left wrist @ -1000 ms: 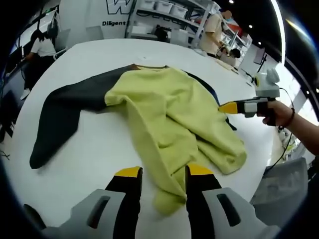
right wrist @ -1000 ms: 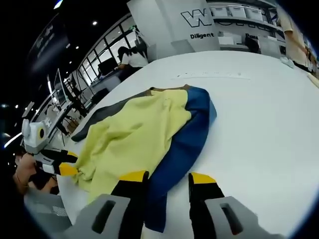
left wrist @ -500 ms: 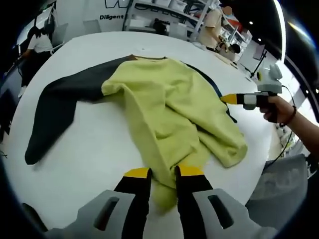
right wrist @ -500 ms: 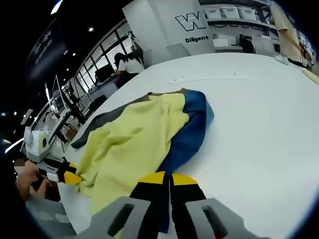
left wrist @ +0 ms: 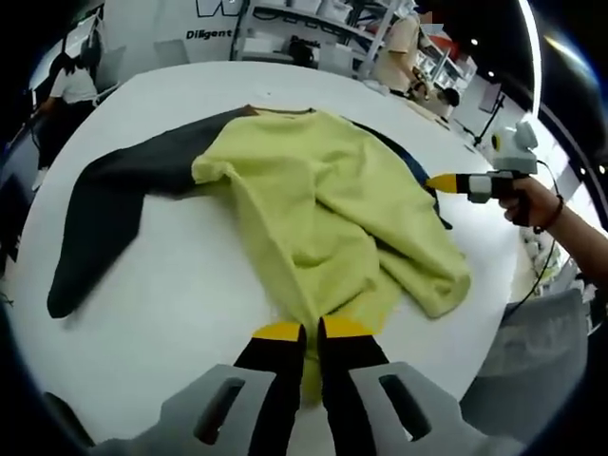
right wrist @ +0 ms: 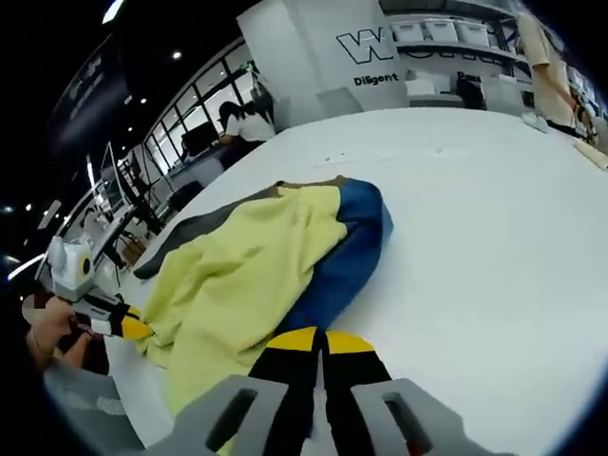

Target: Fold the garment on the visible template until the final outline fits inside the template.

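Observation:
A garment lies crumpled on the round white table [left wrist: 190,285]: a yellow-green body [left wrist: 313,199], a dark grey sleeve [left wrist: 114,199] stretched to the left, and a blue sleeve [left wrist: 413,171] peeking out at the right. My left gripper [left wrist: 311,332] is shut on the yellow hem at the near edge. My right gripper [left wrist: 445,182], held by a hand [left wrist: 534,201], sits at the blue sleeve's side. In the right gripper view the right gripper [right wrist: 320,340] is shut on the end of the blue sleeve [right wrist: 350,252], beside the yellow body [right wrist: 237,275]. The left gripper [right wrist: 128,326] shows at the far left.
The table's edge curves close behind both grippers. Shelves with bins [left wrist: 313,28] and a standing person [left wrist: 404,52] are beyond the far side. A seated person [left wrist: 81,85] is at the left. Desks and chairs [right wrist: 142,209] stand past the table.
Both grippers went from open to shut: the left closed on the yellow hem, the right on the blue sleeve end. The garment has barely moved.

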### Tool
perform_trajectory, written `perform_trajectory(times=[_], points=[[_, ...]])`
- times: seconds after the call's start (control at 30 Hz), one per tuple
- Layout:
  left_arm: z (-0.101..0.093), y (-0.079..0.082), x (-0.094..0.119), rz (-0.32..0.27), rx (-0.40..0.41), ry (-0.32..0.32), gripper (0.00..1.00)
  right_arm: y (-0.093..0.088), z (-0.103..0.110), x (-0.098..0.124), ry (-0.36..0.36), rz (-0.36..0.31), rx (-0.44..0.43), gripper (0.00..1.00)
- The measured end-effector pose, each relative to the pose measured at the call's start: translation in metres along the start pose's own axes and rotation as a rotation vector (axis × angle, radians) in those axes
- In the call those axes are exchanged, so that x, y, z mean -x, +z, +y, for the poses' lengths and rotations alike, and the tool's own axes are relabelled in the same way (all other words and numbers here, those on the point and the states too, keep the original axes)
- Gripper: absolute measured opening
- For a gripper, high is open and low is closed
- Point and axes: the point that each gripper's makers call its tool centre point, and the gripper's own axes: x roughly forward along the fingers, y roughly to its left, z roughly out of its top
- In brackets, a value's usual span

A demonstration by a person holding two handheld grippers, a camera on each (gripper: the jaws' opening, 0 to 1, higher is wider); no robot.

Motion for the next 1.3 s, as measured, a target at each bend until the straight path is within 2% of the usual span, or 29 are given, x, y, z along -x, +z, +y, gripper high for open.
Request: perform_trajectory(times=[0.5,0.7,0.8,1.03,1.3], points=[[0.012,-0.005,0.005,0.026,0.028,0.025,0.04,0.021,-0.036,0.016,-0.141,-0.008,0.100,0.00],[0.014,-0.005,0.006,0.032,0.009,0.032,0.04,0.030,-0.046,0.018,-0.169,-0.032,0.077,0.00],[0.014,-0.007,0.006,0.038,-0.005,0.035,0.04,0.031,-0.059,0.019,-0.217,-0.019,0.104,0.00],[0.019,-0.009,0.008,0.050,-0.003,0.043,0.04,0.040,-0.079,0.023,-0.261,-0.035,0.119,0.00],[0.020,-0.010,0.009,0.058,-0.001,0.046,0.04,0.046,-0.105,0.022,-0.331,0.008,0.158,0.00]])
